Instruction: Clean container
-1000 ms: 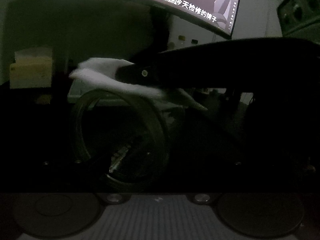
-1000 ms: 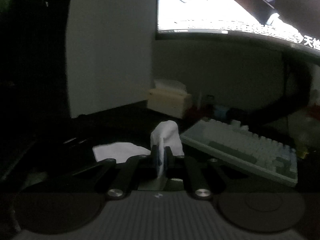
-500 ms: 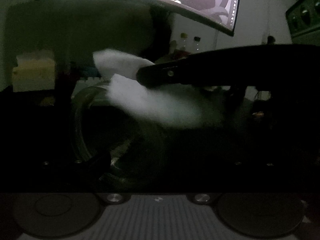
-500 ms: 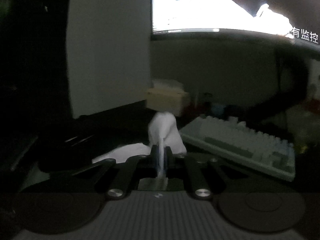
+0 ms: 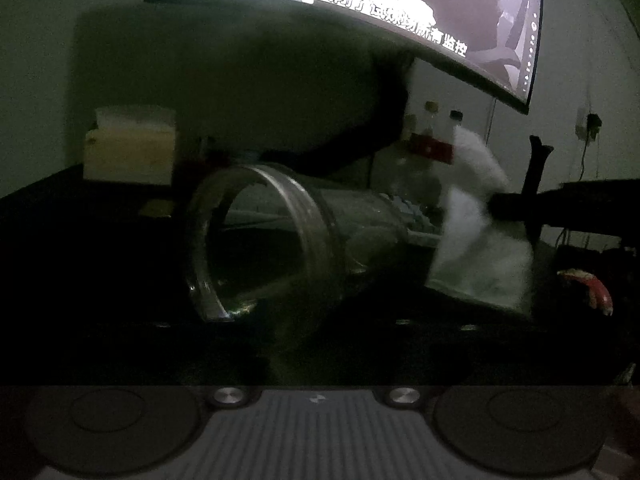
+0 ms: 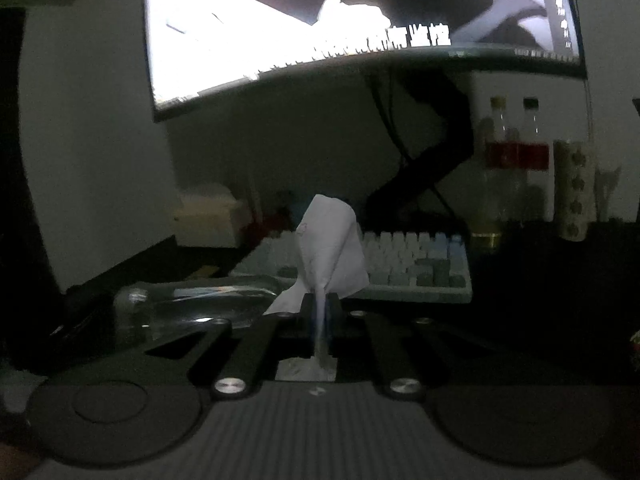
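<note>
A clear glass container [image 5: 280,240] lies on its side in the left wrist view, mouth toward the lower left, held in my left gripper [image 5: 316,320], whose dark fingers are hard to make out. It also shows low at the left of the right wrist view [image 6: 192,304]. My right gripper [image 6: 320,312] is shut on a white tissue [image 6: 332,248] that sticks up past its tips. In the left wrist view the right gripper [image 5: 500,204] comes in from the right with the tissue [image 5: 476,224], to the right of the container and outside it.
A curved monitor [image 6: 320,20] glows above the dark desk. A white keyboard [image 6: 400,264] lies behind the tissue. A tissue box [image 5: 128,144] stands at the back left. Bottles with red labels [image 6: 516,152] and a patterned cup [image 6: 572,192] stand at the back right.
My right gripper has pulled the tissue away from the container's mouth, out to the right. The container has turned so more of its side shows.
</note>
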A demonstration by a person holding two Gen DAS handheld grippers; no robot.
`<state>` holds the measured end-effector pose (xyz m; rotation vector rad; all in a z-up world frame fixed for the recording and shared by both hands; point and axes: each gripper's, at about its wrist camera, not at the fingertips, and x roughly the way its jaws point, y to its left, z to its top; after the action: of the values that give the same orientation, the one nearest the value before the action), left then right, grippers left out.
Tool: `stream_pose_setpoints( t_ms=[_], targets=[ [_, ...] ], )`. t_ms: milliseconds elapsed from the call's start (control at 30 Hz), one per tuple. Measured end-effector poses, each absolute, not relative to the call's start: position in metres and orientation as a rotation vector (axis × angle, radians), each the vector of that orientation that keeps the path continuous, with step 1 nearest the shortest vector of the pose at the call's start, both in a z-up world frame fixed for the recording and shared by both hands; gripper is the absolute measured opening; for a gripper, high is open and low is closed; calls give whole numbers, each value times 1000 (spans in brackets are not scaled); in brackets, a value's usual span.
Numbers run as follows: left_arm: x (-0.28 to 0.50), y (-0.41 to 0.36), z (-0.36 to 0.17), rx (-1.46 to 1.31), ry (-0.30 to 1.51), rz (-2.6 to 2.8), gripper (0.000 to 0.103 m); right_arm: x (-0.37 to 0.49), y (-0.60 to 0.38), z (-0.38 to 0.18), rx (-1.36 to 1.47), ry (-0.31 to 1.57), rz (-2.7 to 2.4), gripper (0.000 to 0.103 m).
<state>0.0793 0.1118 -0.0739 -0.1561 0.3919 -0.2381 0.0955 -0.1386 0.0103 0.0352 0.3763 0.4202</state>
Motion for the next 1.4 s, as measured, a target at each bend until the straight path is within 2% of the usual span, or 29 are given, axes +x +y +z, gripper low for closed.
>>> stream_pose_setpoints(
  t_ms=[67, 133, 333, 467, 500, 533, 600, 700, 833, 1033, 1267, 1400],
  targets=[
    [82, 112, -75, -162, 393, -291, 27, 94, -137, 18, 38, 374, 437, 7],
    [79, 113, -75, -176, 376, -359, 13, 88, -140, 24, 47, 369, 451, 8],
    [66, 107, -63, -128, 386, -596, 14, 82, -139, 41, 52, 345, 502, 9],
    [67, 106, -60, -111, 474, -645, 18, 86, -125, 47, 20, 362, 606, 10],
    [68, 106, -61, -109, 485, -644, 25, 89, -120, 46, 5, 373, 636, 10],
    [69, 107, -61, -106, 497, -642, 45, 92, -112, 45, -16, 382, 671, 10],
    [68, 103, -65, -69, 485, -597, 66, 98, -98, 41, -67, 409, 728, 10],
    [70, 97, -72, -32, 479, -592, 68, 109, -77, 27, -150, 436, 758, 10],
    [70, 89, -76, -6, 455, -597, 99, 123, -72, 15, -176, 428, 760, 11],
    [71, 77, -82, 52, 430, -572, 103, 148, -74, 0, -232, 376, 579, 11],
    [75, 82, -80, 23, 433, -576, 103, 95, -63, 5, -319, 285, 802, 10],
    [76, 84, -81, 17, 434, -574, 103, 127, -67, 2, -332, 322, 670, 10]
  ],
)
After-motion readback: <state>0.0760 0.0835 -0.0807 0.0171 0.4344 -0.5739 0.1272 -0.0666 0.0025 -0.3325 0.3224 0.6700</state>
